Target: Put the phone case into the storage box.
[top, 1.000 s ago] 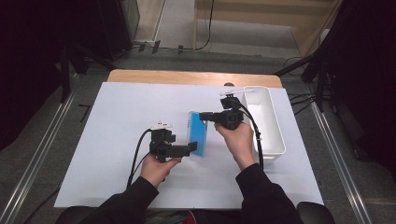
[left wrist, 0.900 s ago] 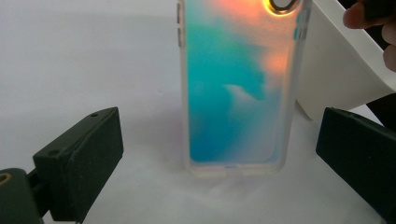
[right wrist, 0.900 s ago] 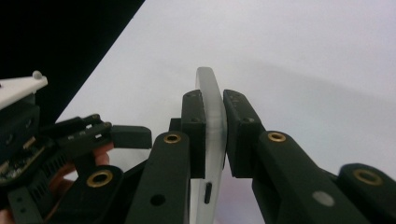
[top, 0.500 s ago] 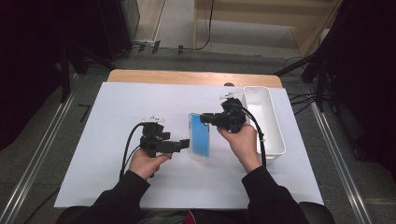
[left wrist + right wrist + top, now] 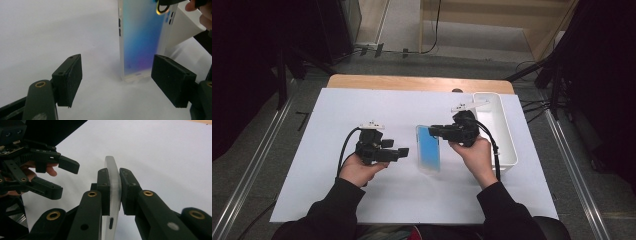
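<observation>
A phone in a clear case point(image 5: 428, 148), its face shading from blue to violet, stands tilted with its lower end at the white table. My right gripper point(image 5: 434, 131) is shut on its upper edge; the pads clamp both faces of the phone point(image 5: 113, 170). My left gripper point(image 5: 403, 152) hovers to the left of the phone, apart from it. Its jaws have just been closing and stand open with nothing between them. In the left gripper view the phone point(image 5: 140, 37) rises beyond the pads point(image 5: 71, 77).
A white bin point(image 5: 507, 145) stands at the right, just behind the right hand. The table is covered by a white sheet point(image 5: 337, 115) with a wooden edge point(image 5: 412, 82) at the back. Dark stands and cables ring the table.
The left gripper has drawn back to the left from the phone's lower end, and its jaws have narrowed. The right gripper keeps its hold on the phone.
</observation>
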`<state>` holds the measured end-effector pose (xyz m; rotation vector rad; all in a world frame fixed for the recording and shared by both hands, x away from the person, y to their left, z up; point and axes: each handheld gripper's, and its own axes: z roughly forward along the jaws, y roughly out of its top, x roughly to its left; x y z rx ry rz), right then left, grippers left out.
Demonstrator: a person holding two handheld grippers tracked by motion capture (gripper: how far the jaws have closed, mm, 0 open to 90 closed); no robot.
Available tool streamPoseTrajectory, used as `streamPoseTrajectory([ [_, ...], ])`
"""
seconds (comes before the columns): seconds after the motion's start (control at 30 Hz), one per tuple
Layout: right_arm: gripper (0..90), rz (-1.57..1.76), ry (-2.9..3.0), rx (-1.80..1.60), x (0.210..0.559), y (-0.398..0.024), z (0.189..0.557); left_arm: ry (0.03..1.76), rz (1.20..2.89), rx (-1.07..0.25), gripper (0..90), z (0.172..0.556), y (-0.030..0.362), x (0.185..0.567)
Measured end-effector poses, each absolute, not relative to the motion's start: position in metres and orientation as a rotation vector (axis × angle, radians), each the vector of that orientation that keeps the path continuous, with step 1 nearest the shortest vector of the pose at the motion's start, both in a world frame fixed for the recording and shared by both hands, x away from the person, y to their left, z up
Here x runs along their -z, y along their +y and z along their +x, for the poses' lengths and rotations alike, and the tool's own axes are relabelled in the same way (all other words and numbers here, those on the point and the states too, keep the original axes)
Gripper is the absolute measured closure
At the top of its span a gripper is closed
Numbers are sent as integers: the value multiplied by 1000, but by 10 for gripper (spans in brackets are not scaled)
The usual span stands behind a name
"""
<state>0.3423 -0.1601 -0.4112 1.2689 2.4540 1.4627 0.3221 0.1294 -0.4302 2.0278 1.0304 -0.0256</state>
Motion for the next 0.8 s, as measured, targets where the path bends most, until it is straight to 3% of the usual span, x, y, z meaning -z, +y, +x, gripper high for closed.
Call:
streamPoseTrajectory([
  [0.1,779,1247,2460,-1456,410,-161,340,1012,2045,42,246,322,131,429],
  [0.3,779,1209,2481,-1450,409,-163,337,926,2067,64,336,322,133,429],
  [0.57,779,1131,2519,-1432,406,-164,331,871,2084,60,337,321,136,422],
  [0.8,779,1088,2554,-1440,405,-164,327,859,2070,164,334,327,142,420],
])
